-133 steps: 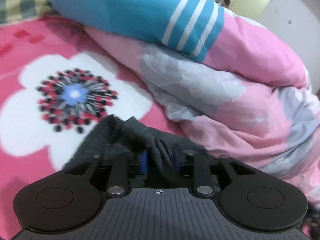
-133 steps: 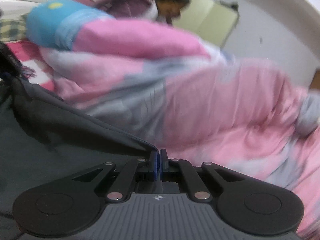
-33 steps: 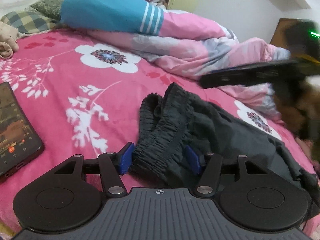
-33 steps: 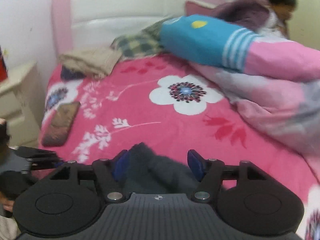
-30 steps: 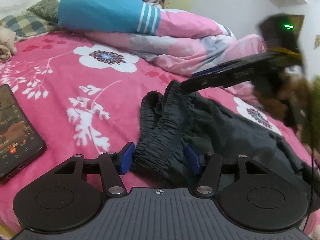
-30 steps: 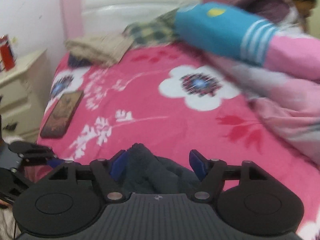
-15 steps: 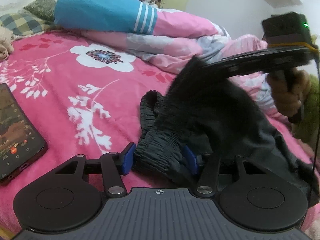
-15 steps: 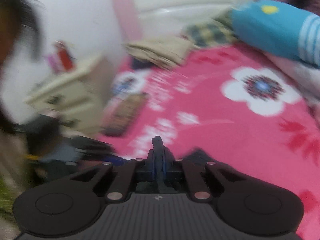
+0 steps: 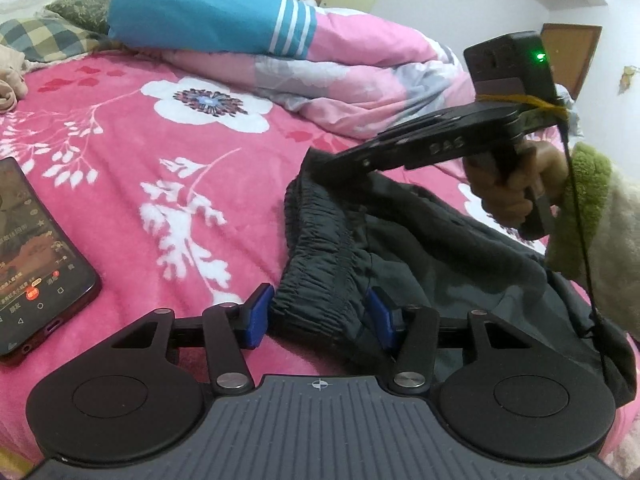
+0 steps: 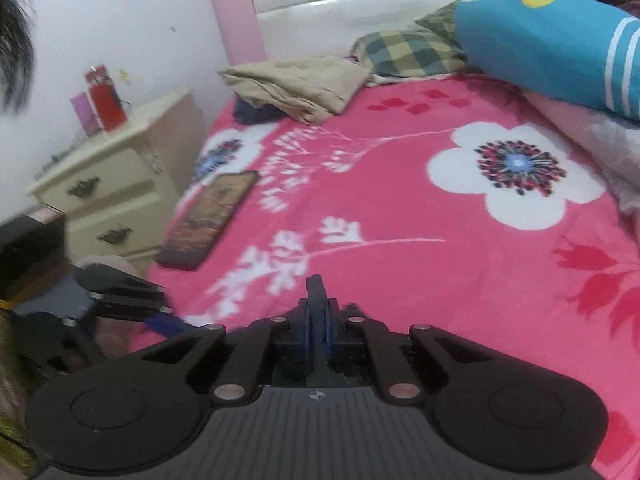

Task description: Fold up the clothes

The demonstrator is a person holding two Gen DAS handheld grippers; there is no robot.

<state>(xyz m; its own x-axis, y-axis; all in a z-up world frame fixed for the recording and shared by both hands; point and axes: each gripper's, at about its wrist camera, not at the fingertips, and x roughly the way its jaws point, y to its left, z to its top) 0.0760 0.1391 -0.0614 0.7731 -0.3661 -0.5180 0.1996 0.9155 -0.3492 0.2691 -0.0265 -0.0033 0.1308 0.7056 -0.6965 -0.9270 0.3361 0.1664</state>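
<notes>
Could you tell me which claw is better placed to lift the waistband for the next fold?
Probably the right claw: it is shut on the dark shorts' waistband edge. The left claw is open, its fingers only straddling the waistband on the pink blanket.

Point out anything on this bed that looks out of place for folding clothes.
A phone with its screen lit lies on the pink blanket, left of the dark shorts. Beige clothes sit in a loose heap near the headboard.
</notes>
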